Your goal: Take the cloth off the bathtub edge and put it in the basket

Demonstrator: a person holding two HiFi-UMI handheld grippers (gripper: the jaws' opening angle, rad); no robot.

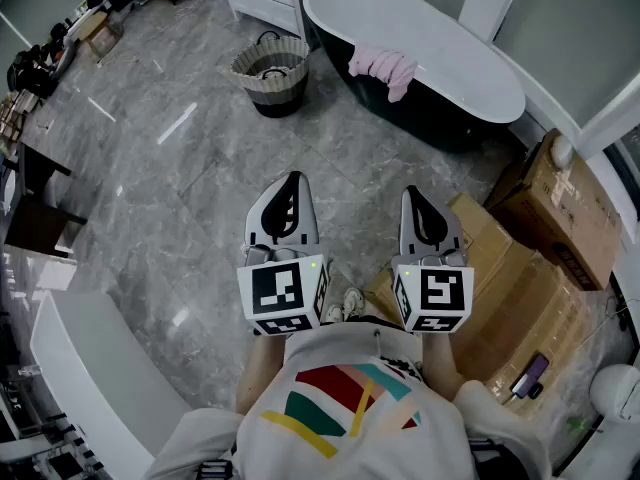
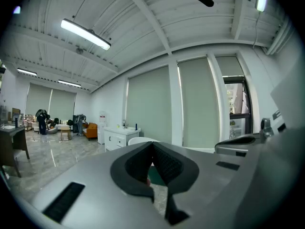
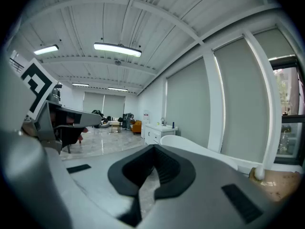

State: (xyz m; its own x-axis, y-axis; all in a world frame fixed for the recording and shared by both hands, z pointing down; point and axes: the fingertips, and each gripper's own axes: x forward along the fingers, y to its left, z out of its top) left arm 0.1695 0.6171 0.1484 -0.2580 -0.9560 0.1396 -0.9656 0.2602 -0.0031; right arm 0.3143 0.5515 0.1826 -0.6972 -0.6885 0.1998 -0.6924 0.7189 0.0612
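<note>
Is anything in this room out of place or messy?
A pink cloth hangs crumpled over the near edge of the bathtub, and cardboard boxes lie heaped on the floor to its right. The basket stands upright; nothing looks spilled.

Head view looks down; both gripper views face the bathtub (image 1: 430, 38).

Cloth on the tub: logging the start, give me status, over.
Left gripper and right gripper shut, empty, short of the tub. Pink cloth draped over bathtub edge, untouched. Basket beside tub. Nothing seen in the way.
</note>
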